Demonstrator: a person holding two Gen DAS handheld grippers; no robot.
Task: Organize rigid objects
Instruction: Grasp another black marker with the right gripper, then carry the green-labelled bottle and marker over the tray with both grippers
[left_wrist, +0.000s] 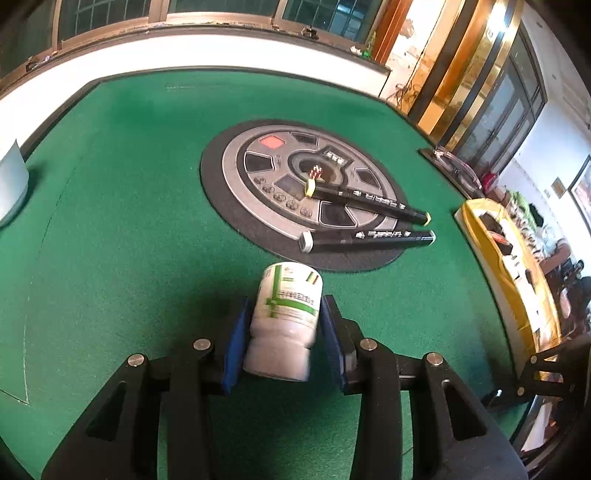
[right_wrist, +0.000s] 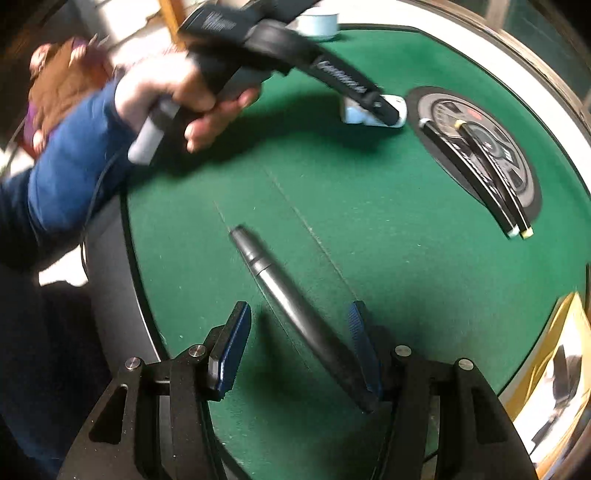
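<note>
My left gripper (left_wrist: 284, 325) clamps the white bottle (left_wrist: 286, 317) at lower centre, ready to carry it beside the markers (left_wrist: 369, 203). My right gripper (right_wrist: 295, 347) stands apart, straddling the grey pen (right_wrist: 291, 306) to grasp it.

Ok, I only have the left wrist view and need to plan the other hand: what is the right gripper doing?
Observer: The right gripper is open, pointed down at the green felt.
Operator: Anything between its fingers?
Observer: Yes, a grey pen lies on the felt, slanting between them, with its near end beside the right-hand finger.
Operator: And my white bottle, is it off the table?
Observer: That part is blurred, but the white bottle looks low on the felt, just short of the round control panel.
</note>
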